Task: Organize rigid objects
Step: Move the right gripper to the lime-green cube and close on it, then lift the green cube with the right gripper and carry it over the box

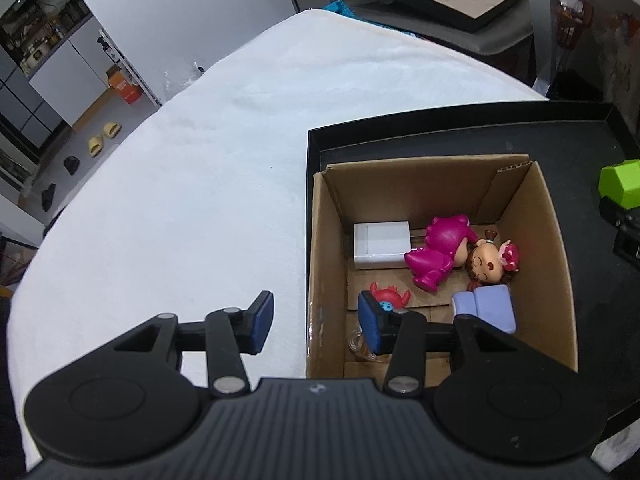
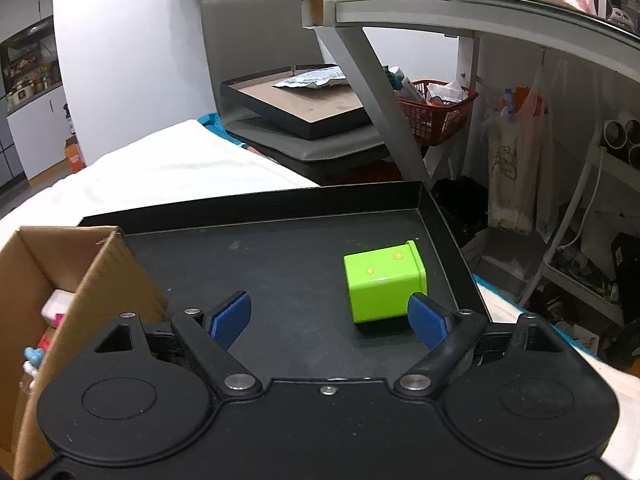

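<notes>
An open cardboard box (image 1: pixel 552 240) stands in a black tray (image 1: pixel 440 136) on a white-covered table. Inside lie a white charger (image 1: pixel 382 245), a magenta figure (image 1: pixel 440 252), a doll head (image 1: pixel 490 266), a red crab (image 1: pixel 390 295) and a lilac sofa toy (image 1: pixel 486 306). My left gripper (image 1: pixel 316 324) is open and empty, straddling the box's left wall. A lime green box (image 2: pixel 384 280) lies on the tray (image 2: pixel 280 256). My right gripper (image 2: pixel 330 320) is open, its right finger beside the green box's near corner. The cardboard box (image 2: pixel 100 280) is at its left.
The white cloth (image 1: pixel 200 160) covers the table left of the tray. A grey chair with a black framed board (image 2: pixel 304 108) stands behind. A glass desk (image 2: pixel 460 12), a red basket (image 2: pixel 436 116) and shelving clutter are at the right.
</notes>
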Available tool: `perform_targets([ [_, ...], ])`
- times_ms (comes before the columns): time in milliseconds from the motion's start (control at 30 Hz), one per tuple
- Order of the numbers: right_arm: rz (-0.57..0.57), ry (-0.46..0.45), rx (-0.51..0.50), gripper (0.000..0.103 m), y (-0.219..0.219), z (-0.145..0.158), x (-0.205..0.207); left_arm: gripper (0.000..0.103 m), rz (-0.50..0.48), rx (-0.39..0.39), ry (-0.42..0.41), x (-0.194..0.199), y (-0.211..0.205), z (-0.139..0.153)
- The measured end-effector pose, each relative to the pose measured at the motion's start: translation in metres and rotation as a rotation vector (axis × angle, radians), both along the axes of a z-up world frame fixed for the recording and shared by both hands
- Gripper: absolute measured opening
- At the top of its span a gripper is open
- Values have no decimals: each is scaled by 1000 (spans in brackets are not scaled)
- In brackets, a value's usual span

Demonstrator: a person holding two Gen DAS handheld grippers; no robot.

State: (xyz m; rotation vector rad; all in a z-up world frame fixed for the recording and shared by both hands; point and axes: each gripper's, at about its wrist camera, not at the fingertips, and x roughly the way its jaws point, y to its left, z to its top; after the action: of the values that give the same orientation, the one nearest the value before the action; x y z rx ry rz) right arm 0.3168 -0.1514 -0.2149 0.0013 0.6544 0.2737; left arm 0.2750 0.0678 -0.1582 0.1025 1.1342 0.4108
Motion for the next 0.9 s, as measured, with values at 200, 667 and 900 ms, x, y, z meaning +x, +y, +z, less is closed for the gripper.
perform_targets([
  [200,-32,27,-13,85,-5,-9,16,46,-7,18,25,7,-5,-5],
  [667,-86,56,-25,52,-19,-22,42,46,-5,0,49,14,-7,-8],
  [900,-53,65,21,51,-19,-19,37,46,-3,0,41,12,-7,-7],
])
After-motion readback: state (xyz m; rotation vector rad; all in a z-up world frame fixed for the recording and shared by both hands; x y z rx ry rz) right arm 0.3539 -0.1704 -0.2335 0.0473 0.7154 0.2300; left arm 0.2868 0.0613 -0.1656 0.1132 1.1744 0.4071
